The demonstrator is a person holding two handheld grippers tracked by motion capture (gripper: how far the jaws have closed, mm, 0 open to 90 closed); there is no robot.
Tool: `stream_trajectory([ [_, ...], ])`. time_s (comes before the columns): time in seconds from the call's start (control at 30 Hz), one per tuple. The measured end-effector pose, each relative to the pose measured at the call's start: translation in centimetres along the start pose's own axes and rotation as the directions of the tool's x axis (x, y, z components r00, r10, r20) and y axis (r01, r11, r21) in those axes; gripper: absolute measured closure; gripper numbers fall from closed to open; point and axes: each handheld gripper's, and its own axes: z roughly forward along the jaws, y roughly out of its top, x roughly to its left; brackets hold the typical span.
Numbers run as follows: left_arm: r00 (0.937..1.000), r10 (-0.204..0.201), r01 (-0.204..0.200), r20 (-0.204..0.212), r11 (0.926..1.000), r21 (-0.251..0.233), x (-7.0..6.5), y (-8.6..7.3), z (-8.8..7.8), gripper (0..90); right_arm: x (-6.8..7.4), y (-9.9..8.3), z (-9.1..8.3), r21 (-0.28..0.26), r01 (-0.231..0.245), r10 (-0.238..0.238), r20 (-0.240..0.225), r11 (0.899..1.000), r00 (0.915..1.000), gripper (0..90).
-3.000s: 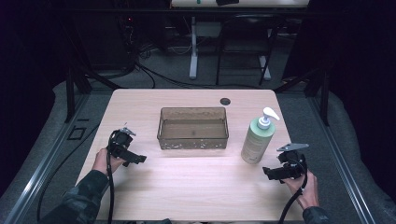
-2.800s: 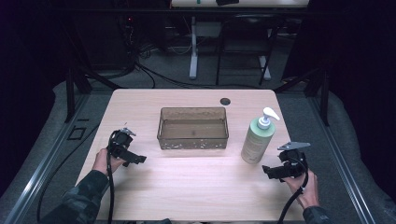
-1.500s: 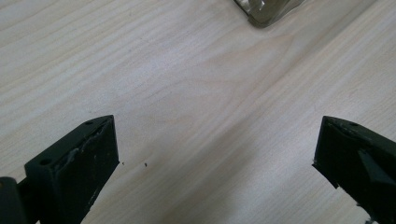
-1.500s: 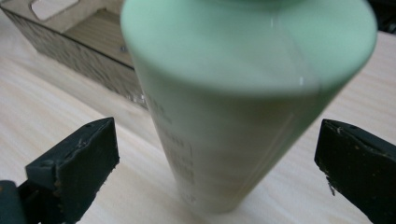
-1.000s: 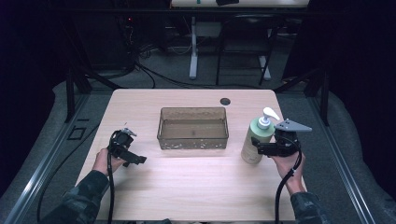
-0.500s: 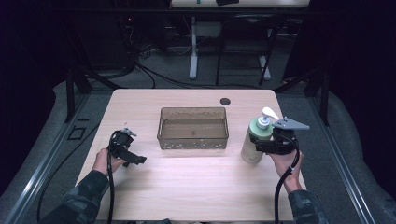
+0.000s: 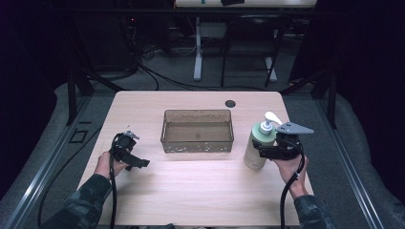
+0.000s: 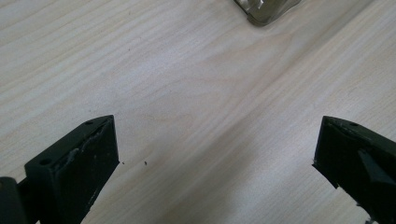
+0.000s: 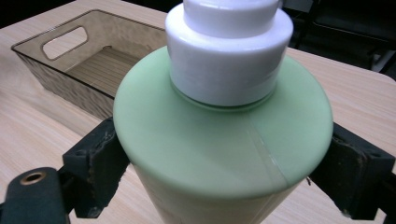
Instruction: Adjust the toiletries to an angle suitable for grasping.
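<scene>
Where the right gripper (image 7: 267,151) meets the green pump bottle (image 7: 258,144), the bottle's lower body is cut off in the right gripper view and its pump head runs off the top edge; whether the jaws press the sides or only flank them cannot be told, though both black jaws sit against the shoulder of the bottle (image 9: 219,140)
Item: pump bottle, upright, right part of the worktop (image 7: 191,191), just right of the tinted plastic bin (image 7: 197,131), apart from it
Item: bin, middle of the worktop, handle cut-outs in its end walls; one corner shows at the top edge of the left gripper view
Item: small dark round spot (image 7: 230,103), far edge of the worktop, nature unclear
Open room: bare wood along the whole near half, and between bin and left gripper (image 7: 138,163)
Pose: right hand (image 7: 289,168) comes from the near right, gripper level, pointing left
Pose: left hand (image 7: 107,163) rests near the left edge; left gripper jaws spread wide over bare wood, holding nothing
</scene>
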Motion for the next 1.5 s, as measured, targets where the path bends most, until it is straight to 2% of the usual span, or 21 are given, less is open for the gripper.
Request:
stream_trajectory([
  [0.63, 1.0000, -0.002, 0.002, -0.002, 1.0000, -0.002, -0.1, 0.0, -0.1, 0.0, 2.8, 0.1, 0.1, 0.006, 0.042, -0.041, -0.069, 0.999, 0.9967, 11.7],
  [0.93, 1.0000, -0.003, 0.003, -0.005, 1.0000, -0.005, 0.0, 0.0, -0.1, 0.0, 4.9, 0.4, 0.6, 0.004, 0.081, -0.080, -0.124, 0.997, 0.9891, 11.7],
  [1.5, 1.0000, 0.001, -0.001, -0.009, 1.0000, -0.002, -0.1, 0.1, 0.0, 0.0, 7.4, 1.0, 1.9, -0.008, 0.113, -0.112, -0.182, 0.994, 0.9769, 11.8],
])
